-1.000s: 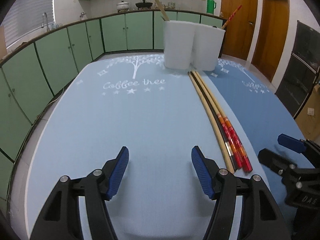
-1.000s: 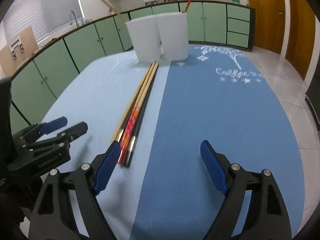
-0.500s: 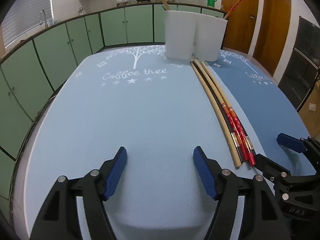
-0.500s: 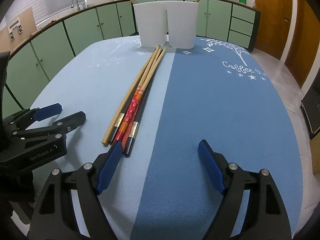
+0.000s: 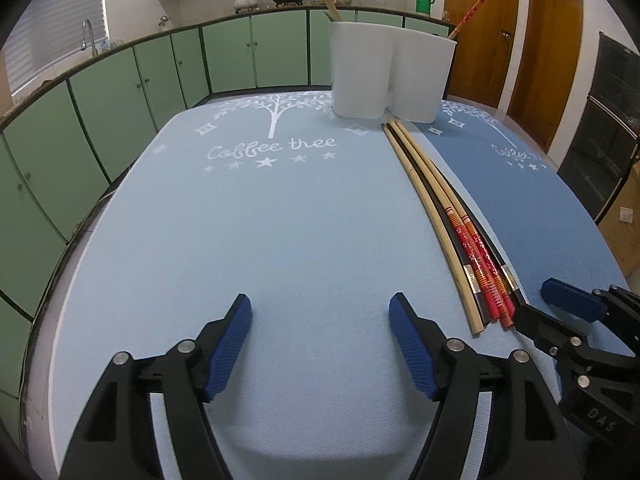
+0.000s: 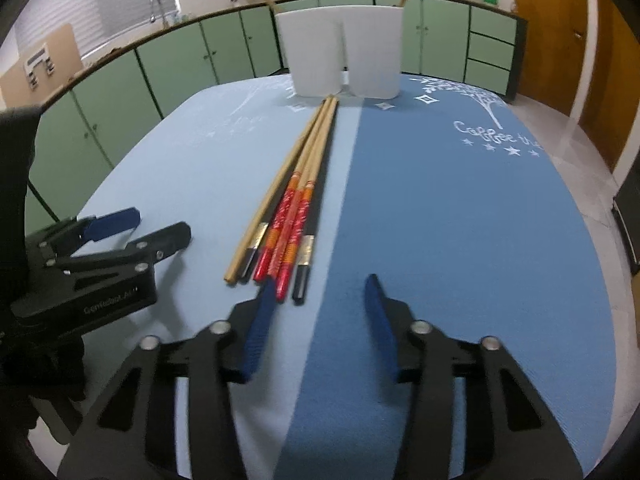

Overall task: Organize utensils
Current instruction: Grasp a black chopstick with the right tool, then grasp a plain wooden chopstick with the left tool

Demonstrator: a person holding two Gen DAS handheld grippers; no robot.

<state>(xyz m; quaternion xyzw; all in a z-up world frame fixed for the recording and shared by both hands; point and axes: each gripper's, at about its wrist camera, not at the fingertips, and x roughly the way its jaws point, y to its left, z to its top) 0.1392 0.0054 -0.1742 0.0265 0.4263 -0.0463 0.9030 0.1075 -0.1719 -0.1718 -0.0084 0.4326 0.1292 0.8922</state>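
Note:
Several chopsticks (image 5: 452,216) lie side by side on the blue mats, pointing at two white holders (image 5: 390,74): plain wooden, black, and red-patterned ones (image 6: 294,216). The holders (image 6: 340,50) each have one chopstick standing in them. My left gripper (image 5: 320,344) is open and empty, left of the chopsticks' near ends. My right gripper (image 6: 320,320) is open and empty, its left finger (image 6: 260,320) just behind the red chopsticks' near ends. It shows in the left wrist view (image 5: 560,312); the left gripper shows in the right wrist view (image 6: 132,232).
The table carries a light blue mat (image 5: 240,220) and a darker blue mat (image 6: 460,220), both printed "Coffee tree". Green cabinets (image 5: 120,92) ring the room behind. Wooden doors (image 5: 512,40) stand at the right.
Both grippers have moved forward toward the holders. My right gripper's jaws have narrowed and its left finger now sits at the near ends of the red chopsticks.

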